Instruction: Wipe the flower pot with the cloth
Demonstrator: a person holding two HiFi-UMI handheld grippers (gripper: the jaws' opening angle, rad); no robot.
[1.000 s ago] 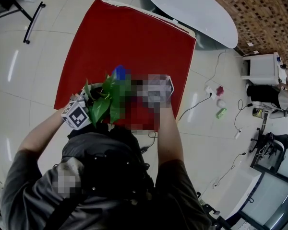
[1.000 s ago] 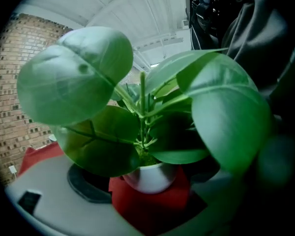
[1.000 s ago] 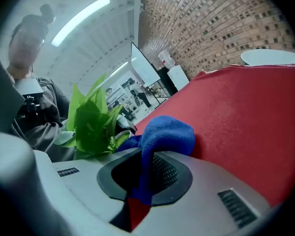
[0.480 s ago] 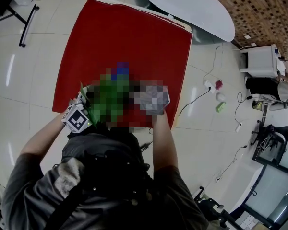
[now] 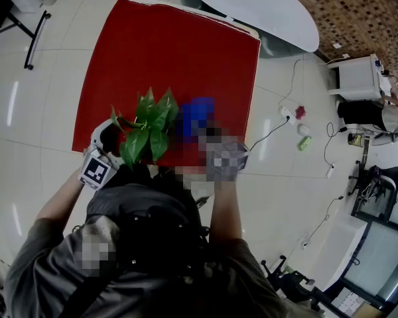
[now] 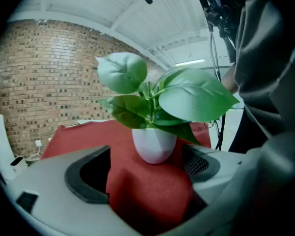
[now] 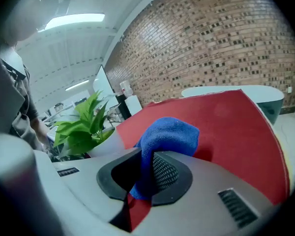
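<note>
Red fabric covers the surface, which fills the upper middle of the head view. A white flower pot with broad green leaves stands upright on it, at the centre of my left gripper view. My left gripper has its jaws spread wide. The pot sits just beyond the gap between them, and neither jaw appears to touch it; bare red surface shows between the jaws.

My right gripper is clamped on a blue cloth, which bunches up above the jaws in the middle of the right gripper view. In that view the pot is to the left of the cloth, near it but apart. In the head view the cloth is just right of the leaves, toward the lower edge of the red surface.
</note>
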